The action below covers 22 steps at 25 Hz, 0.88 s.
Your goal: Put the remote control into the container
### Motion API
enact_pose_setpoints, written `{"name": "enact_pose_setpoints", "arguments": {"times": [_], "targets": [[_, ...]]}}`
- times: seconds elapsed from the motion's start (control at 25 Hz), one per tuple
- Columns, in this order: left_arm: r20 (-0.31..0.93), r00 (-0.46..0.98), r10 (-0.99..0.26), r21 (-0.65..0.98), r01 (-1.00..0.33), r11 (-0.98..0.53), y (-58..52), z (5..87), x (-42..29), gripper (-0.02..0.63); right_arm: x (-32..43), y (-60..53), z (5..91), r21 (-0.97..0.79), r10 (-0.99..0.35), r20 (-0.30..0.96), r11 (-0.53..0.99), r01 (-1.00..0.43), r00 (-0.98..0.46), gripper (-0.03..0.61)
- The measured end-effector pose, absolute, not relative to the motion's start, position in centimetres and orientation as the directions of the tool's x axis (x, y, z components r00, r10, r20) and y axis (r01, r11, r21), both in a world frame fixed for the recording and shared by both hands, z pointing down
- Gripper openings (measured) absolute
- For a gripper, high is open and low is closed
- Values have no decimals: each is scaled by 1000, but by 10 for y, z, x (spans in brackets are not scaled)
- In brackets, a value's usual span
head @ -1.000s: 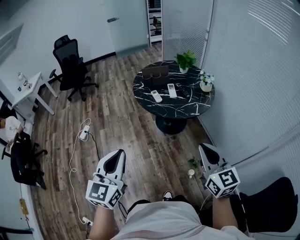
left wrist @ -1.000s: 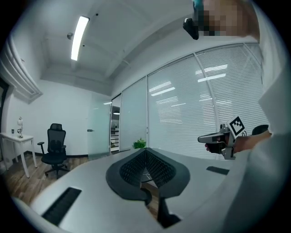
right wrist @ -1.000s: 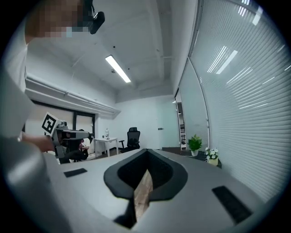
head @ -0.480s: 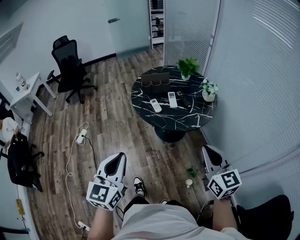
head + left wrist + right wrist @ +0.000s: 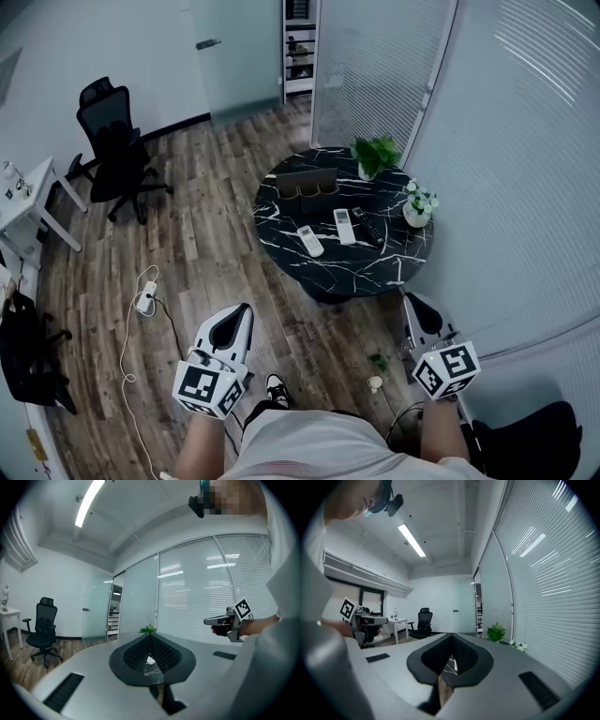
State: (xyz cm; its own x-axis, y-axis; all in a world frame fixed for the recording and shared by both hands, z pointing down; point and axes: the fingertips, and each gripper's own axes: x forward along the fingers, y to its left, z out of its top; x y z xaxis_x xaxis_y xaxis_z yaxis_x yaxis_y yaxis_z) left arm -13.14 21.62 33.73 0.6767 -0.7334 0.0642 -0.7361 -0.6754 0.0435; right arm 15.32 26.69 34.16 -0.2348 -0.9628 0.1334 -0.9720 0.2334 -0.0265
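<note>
The person is standing back from the round black marble-patterned table (image 5: 375, 272) and is holding both tools low and roughly level in front of the body, which suits carrying them rather than working with them. Neither tool is near any object. The left gripper (image 5: 241, 310) is keeping its jaws together with nothing between them; the left gripper view shows only a thin slit low between the pads, through which the table is visible. The right gripper (image 5: 411, 301) is likewise pressed together and empty, as the right gripper view confirms. Three candidates for the task's thing are lying flat on the table top: a white remote control (image 5: 309, 241) at the left, a second white remote control (image 5: 345, 226) in the middle, and a black remote control (image 5: 367, 226) at the right. The task sentence does not say which one is meant. Each long axis is running roughly from the far side of the table toward the near edge; the two outer units are angling slightly to the right at their near ends, while the middle unit is lying almost straight. Which end carries the emitter cannot be told at this range. The brown rectangular open-top container (image 5: 307, 185) is standing upright beyond the remotes, apart from them, probably so that a remote can be lowered in end-first. A green potted plant (image 5: 377, 156) and a white pot of small flowers (image 5: 418, 207) are occupying the right rim.
</note>
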Motion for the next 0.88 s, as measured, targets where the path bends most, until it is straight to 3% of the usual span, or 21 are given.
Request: {"name": "enact_pose_setpoints", "arguments": {"times": [0.48, 0.88], "targets": [[88, 703, -706, 100, -712, -695, 97, 354, -205, 11, 86, 155, 341, 15, -965, 183, 195, -981, -189, 13], [80, 747, -659, 129, -664, -737, 55, 351, -183, 9, 95, 123, 345, 1, -972, 184, 148, -989, -145, 14]]}}
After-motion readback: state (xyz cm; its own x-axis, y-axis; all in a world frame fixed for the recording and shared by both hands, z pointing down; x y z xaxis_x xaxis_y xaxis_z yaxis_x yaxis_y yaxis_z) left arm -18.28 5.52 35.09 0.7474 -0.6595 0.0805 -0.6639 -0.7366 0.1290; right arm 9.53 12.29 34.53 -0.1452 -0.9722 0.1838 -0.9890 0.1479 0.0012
